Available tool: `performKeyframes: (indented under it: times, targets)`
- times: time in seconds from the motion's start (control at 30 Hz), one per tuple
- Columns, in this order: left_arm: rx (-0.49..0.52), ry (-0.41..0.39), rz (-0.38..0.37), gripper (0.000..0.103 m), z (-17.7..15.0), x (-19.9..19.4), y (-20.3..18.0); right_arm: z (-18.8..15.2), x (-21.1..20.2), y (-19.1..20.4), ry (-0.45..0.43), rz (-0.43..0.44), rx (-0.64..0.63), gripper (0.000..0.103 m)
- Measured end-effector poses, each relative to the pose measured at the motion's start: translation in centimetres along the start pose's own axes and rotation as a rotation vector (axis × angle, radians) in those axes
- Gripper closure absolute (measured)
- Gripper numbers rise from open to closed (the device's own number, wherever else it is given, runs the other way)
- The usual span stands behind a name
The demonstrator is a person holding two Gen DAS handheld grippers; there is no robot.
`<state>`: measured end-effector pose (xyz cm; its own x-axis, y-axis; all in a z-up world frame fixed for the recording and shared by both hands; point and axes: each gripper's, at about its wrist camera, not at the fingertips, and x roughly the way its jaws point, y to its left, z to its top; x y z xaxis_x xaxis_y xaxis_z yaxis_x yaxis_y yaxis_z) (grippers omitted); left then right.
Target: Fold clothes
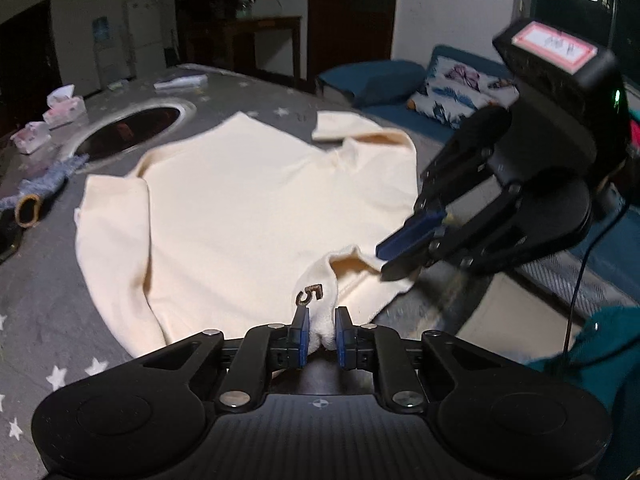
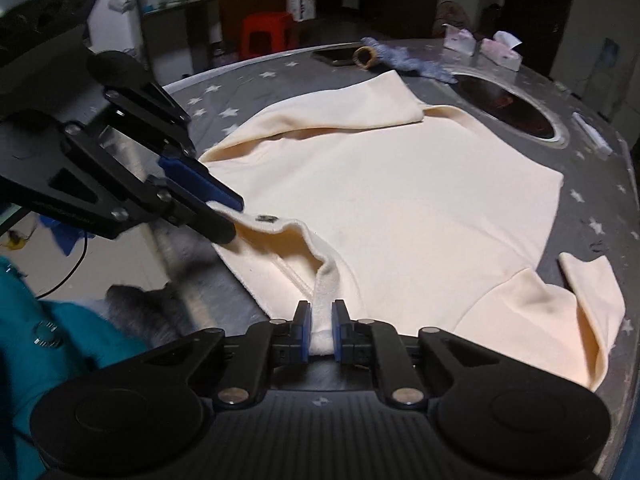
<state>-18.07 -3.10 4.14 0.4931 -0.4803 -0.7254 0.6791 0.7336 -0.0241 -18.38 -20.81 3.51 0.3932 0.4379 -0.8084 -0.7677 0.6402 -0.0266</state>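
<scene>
A cream sweatshirt lies spread on the grey star-patterned table; it also shows in the right wrist view. My left gripper is shut on its collar, near a small "5" tag. My right gripper is shut on the collar a little further along. Each gripper shows in the other's view, the right gripper and the left gripper, both pinching the collar edge. One sleeve is folded across the body. The other sleeve lies bunched at the table edge.
A round dark inset sits in the table beyond the shirt. Tissue packs, a blue-grey cloth and a small brown ring lie at the far left. A blue sofa with a patterned cushion stands at the right.
</scene>
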Motion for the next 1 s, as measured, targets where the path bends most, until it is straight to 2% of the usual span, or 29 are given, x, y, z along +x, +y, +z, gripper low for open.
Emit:
performKeyframes:
  times: [0.13, 0.3, 0.37, 0.47, 0.6, 0.73, 0.83, 1.0]
  targets:
    - [0.012, -0.026, -0.014, 0.083, 0.4, -1.0, 0.5, 0.0, -1.0, -0.5, -0.016, 0.045, 0.024, 0.086]
    - [-0.022, -0.122, 0.007, 0.083, 2.2, -2.6, 2.3, 0.7, -2.2, -3.0, -0.087, 0.035, 0.113, 0.085]
    - [-0.047, -0.134, 0.029, 0.083, 3.0, -2.3, 3.1, 0.9, -2.2, -4.0, -0.107, 0.016, 0.148, 0.085]
    - [-0.092, -0.113, 0.043, 0.083, 3.9, -0.4, 4.0, 1.0, -1.1, -4.5, -0.105, -0.001, 0.165, 0.085]
    - [-0.109, -0.079, 0.010, 0.083, 4.1, 2.3, 3.6, 0.8, 0.8, -3.4, -0.070, 0.037, 0.130, 0.084]
    - [-0.126, -0.050, -0.021, 0.083, 3.5, 4.1, 3.2, 0.3, 0.5, -3.6, -0.077, 0.029, 0.132, 0.077]
    - [-0.127, -0.048, -0.039, 0.083, 3.2, 4.5, 2.8, 0.0, -1.0, -5.9, -0.124, -0.037, 0.210, 0.070]
    - [-0.127, -0.036, -0.057, 0.080, 2.7, 4.9, 2.2, -0.5, -1.2, -10.7, -0.173, -0.161, 0.368, 0.069]
